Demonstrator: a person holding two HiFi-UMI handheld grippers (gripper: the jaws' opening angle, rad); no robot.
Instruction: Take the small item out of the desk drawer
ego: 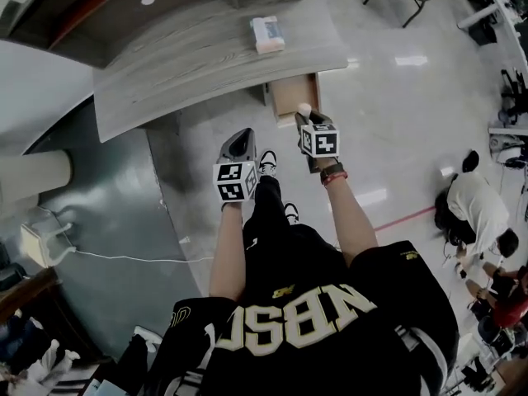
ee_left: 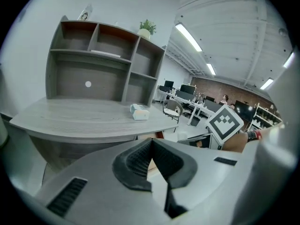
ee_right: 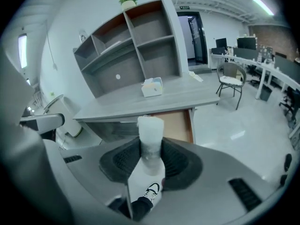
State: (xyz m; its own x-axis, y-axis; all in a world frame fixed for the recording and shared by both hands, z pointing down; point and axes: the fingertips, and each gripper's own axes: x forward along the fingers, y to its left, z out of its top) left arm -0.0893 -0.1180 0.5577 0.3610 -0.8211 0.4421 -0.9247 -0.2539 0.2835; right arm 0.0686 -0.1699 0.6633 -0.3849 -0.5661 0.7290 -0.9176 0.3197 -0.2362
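My right gripper (ee_right: 151, 149) is shut on a small white cylinder-shaped item (ee_right: 151, 129), which stands upright between its dark pads. In the head view this item (ego: 304, 109) shows as a pale spot at the tip of the right gripper (ego: 307, 118), held above the open wooden drawer (ego: 293, 96) under the desk's right end. The drawer (ee_right: 176, 124) looks bare inside in the right gripper view. To the left, my left gripper (ego: 244, 137) hangs beside it over the floor; its jaws (ee_left: 151, 143) meet at the tips with nothing between them.
The curved grey desk (ego: 190, 60) carries a tissue box (ego: 266, 34) and a shelf unit (ee_left: 101, 64) with a potted plant (ee_left: 147, 28) on top. A chair (ee_right: 230, 82) stands to the right. A person crouches on the floor at the right (ego: 474, 205).
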